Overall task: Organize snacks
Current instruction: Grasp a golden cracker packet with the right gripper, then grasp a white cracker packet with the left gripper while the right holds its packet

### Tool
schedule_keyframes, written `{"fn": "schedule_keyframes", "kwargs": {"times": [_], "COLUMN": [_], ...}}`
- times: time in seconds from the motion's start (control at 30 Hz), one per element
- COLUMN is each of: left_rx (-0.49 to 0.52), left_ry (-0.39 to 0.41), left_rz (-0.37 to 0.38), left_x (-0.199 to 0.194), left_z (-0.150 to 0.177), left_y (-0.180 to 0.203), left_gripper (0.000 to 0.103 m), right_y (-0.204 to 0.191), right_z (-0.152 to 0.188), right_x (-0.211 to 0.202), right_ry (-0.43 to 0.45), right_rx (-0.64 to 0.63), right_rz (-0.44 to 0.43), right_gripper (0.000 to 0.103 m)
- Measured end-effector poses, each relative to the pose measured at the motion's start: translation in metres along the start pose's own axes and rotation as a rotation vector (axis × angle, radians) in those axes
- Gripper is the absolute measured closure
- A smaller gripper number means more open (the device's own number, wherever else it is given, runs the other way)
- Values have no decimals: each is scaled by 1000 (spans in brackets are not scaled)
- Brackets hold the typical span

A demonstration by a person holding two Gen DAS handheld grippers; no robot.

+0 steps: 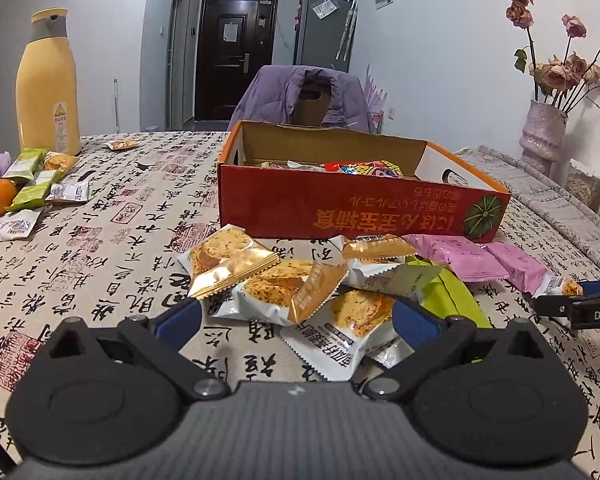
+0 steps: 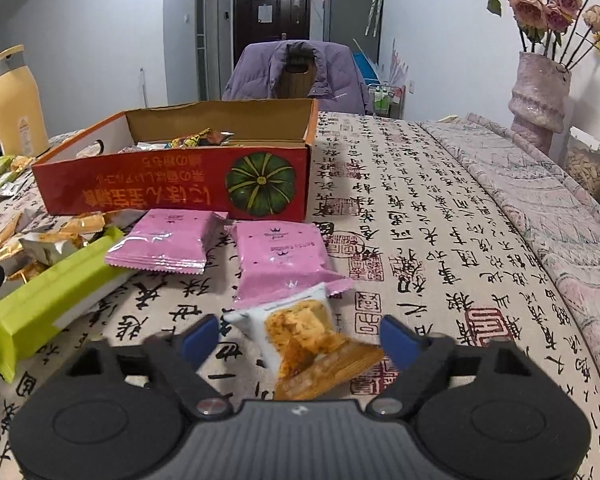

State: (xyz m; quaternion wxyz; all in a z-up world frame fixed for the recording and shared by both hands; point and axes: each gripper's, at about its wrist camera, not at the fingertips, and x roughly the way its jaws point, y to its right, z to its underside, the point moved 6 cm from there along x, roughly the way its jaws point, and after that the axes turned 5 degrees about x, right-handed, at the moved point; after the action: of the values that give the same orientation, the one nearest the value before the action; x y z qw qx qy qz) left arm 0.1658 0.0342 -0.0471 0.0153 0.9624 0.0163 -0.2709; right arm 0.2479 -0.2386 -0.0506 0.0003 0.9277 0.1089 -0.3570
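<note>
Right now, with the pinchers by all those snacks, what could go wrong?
The right gripper straddles a cracker packet without its pads pressing yet; that packet overlaps a pink packet, which might get dragged along. The left gripper sits open over a heap of cracker packets, so it could pinch several or scatter them. The crinkly wrappers may also slip before reaching the red box.

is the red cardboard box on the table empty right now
No, the red box already holds several wrapped snacks, their colourful wrappers showing above its front wall in the left wrist view.
</note>
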Motion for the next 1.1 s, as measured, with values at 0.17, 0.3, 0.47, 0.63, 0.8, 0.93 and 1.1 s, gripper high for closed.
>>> {"fn": "schedule_keyframes", "kwargs": {"times": [0.17,0.3,0.47,0.63,0.8,0.93,1.1], "left_rx": [-1,-1,-2,-14,-42,-55,-82], "left_ry": [-1,2,6,11,3,-14,-96], "left_rz": [0,0,-3,-13,-19,-73,-155], "left_x": [0,-1,-2,-7,-11,-6,20], "left_z": [0,0,0,-4,-15,-32,-48], "left_y": [0,0,0,-3,-13,-27,-48], "left_gripper": [0,0,0,0,0,0,0], "right_y": [-4,-5,-6,-6,-5,-4,-3], "right_z": [4,5,0,-14,-26,-26,-23], "right_x": [-2,-10,-24,-28,-22,-16,-12], "right_ry": [-3,27,104,171,216,231,236], "right_rx": [-14,3,60,127,140,140,136], "right_rz": [-34,-44,-56,-60,-40,-16,-6], "right_gripper": [58,62,62,62,62,62,62]}}
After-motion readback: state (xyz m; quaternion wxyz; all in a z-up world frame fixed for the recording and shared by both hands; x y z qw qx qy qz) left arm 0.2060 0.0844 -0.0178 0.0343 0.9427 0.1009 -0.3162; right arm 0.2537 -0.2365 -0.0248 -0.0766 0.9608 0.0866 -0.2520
